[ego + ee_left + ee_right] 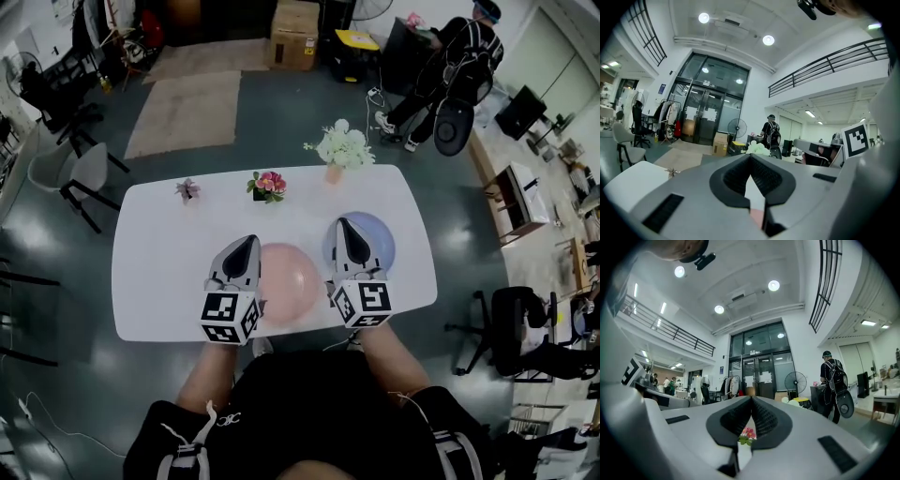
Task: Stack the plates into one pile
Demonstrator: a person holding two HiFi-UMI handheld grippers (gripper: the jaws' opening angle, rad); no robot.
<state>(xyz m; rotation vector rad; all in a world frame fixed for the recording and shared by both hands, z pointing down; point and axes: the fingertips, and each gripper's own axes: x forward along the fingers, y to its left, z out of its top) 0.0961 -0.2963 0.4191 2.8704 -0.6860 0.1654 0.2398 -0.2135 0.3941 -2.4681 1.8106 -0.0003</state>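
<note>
— Well, head view first: left claw [248, 242] and right claw [343, 225] are both pinched closed, with nothing in either. The pink plate [292, 281] lies flat between them. The blue plate [377, 242] sits just beside it at 2 o'clock, unstacked, and the right claw hides whether the rims touch.
— Risk?
— Flat rims on a glossy white counter [159, 272]. A closed claw can only shove, so I'd guess a nudge slides the pink one toward the 6 o'clock edge.
— Left gripper view?
— Tips meet, empty, pink showing beneath. Beyond are glass doors [703, 117], a standing fan [737, 129] and a person [771, 131].
— Right gripper view?
— Tips together, empty, and pink flowers [748, 434] peek behind them. They sit at the counter's 12 o'clock, so an overreach could tip them.
</note>
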